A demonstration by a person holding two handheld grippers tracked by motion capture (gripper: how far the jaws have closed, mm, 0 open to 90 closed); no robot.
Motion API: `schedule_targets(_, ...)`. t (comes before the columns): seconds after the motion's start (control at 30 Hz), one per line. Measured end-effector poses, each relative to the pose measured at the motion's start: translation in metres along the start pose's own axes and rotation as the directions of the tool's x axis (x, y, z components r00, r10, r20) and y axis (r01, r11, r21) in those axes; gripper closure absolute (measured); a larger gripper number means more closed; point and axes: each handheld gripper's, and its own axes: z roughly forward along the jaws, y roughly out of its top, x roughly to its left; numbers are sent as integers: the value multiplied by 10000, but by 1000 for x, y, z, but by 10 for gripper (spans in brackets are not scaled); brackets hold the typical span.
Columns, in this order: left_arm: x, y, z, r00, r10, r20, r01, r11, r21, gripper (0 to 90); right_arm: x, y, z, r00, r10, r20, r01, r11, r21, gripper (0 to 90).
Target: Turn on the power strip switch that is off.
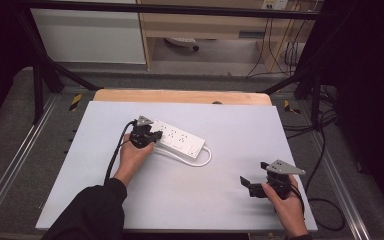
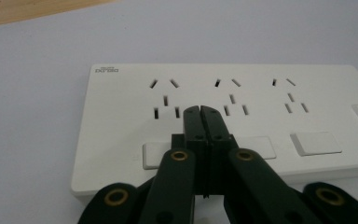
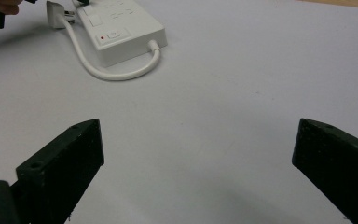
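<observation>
A white power strip (image 1: 181, 138) with three socket groups and rocker switches lies on the pale mat, left of centre. Its white cable (image 1: 203, 161) loops along the near side. My left gripper (image 1: 155, 135) is at the strip's left end. In the left gripper view that gripper (image 2: 200, 110) has its jaws pressed together, tips over the strip (image 2: 307, 107) between the first two socket groups, nothing held. My right gripper (image 1: 254, 176) hovers near the mat's front right, jaws wide apart. In the right gripper view it (image 3: 196, 140) faces bare mat, with the strip (image 3: 121, 28) and its cable (image 3: 116, 72) far off.
The pale mat (image 1: 220, 205) covers a wooden table whose edge (image 1: 180, 96) shows at the back. Black frame rails and loose cables (image 1: 325, 200) run along the right side. A white plug (image 3: 53, 14) lies beside the strip's far end.
</observation>
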Motion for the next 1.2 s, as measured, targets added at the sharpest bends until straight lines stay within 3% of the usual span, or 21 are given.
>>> schedule_targets(0.33, 1, 2, -3, 10000, -9, -70, 8, 9999, -152, 896, 0, 0, 0, 10000, -10, 3, 10, 10000, -15, 25)
schedule_targets(0.77, 1, 5, -8, 9995, -160, -289, 148, 9990, -423, 675, 0, 0, 0, 10000, -21, -2, 21, 10000, 3, 25)
schedule_targets(0.97, 1, 7, -8, 9977, -568, -372, 547, 9969, -564, 495, 0, 0, 0, 10000, -44, 8, 44, 10000, -7, 25)
schedule_targets(1.2, 0, 8, -9, 9963, -620, -589, 588, 9968, -545, 249, 0, 0, 0, 10000, -28, -12, 28, 10000, -9, 25)
